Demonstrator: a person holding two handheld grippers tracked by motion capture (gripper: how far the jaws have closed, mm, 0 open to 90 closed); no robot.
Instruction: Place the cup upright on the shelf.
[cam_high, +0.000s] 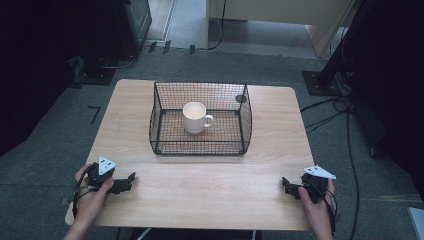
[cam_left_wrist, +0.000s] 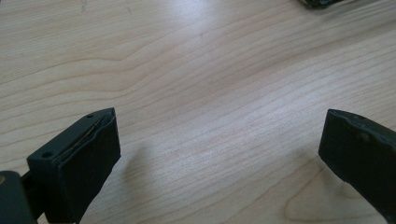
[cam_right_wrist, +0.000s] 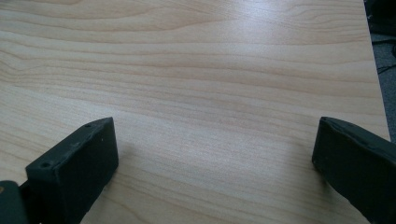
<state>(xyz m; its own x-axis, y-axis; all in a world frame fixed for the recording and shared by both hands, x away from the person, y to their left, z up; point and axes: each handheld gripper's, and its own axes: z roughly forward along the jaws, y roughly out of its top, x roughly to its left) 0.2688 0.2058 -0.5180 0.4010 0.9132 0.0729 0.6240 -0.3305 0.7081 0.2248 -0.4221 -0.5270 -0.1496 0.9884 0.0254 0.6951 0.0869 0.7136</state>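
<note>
We see a light wooden table (cam_high: 210, 185) with rounded corners standing on a grey carpeted floor (cam_high: 45, 165). A black wire basket (cam_high: 200, 145) sits toward the far edge of the table, roughly midway between its left and right edges. Inside the basket a white mug (cam_high: 195, 117) stands upright on the wire floor, its handle turned toward the table's right edge.

Near the front left corner, our left hand (cam_high: 91, 200) holds the left gripper (cam_high: 131, 178), which lies low over the tabletop and points toward the middle of the table. A grey three-cornered plate (cam_high: 105, 164) sits on top of it. In the left gripper view, its two black jaws stand wide apart with nothing between them but bare wood grain (cam_left_wrist: 210, 121).

Near the front right corner, our right hand (cam_high: 317, 207) holds the right gripper (cam_high: 286, 184), which points inward toward the left one; the two are well apart. Its own grey plate (cam_high: 320, 172) shows on top. In the right gripper view, the jaws also stand wide apart over bare tabletop (cam_right_wrist: 210, 107), with the table's edge and grey floor showing at the upper right.

Both grippers are well apart from the basket. Black cables (cam_high: 350, 130) trail over the floor beyond the right edge of the table.
</note>
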